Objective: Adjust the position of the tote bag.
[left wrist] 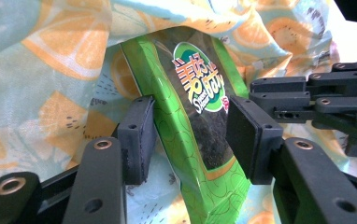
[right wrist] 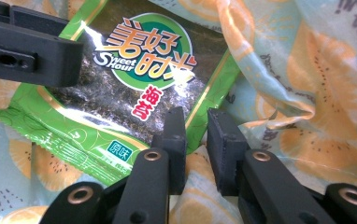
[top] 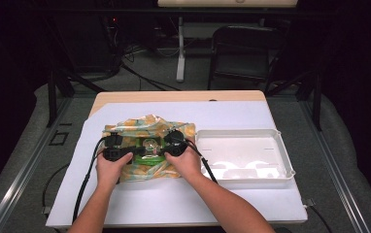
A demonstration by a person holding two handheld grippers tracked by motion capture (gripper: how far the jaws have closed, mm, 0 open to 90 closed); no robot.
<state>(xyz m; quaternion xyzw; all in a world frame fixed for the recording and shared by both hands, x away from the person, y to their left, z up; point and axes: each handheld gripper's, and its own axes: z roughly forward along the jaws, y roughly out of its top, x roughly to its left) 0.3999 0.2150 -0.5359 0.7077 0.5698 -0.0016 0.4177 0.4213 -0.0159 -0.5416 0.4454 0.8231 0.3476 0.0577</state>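
Green packet's (left wrist: pixel 190 121) lower end under patterned bag (left wrist: pixel 50 70)

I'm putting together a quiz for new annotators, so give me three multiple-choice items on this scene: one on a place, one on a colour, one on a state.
1. In the high view, where does the white tray lie relative to the fruit-print bag?
A. left of it
B. right of it
C. on top of it

2. What colour is the snack packet?
A. red
B. green
C. white

3. What state is the white tray in?
A. empty
B. full of packets
C. upside down

1 B: the tray sits beside the bag, toward the picture's right.
2 B: its wrapper is bright green round a dark window.
3 A: nothing lies in it.
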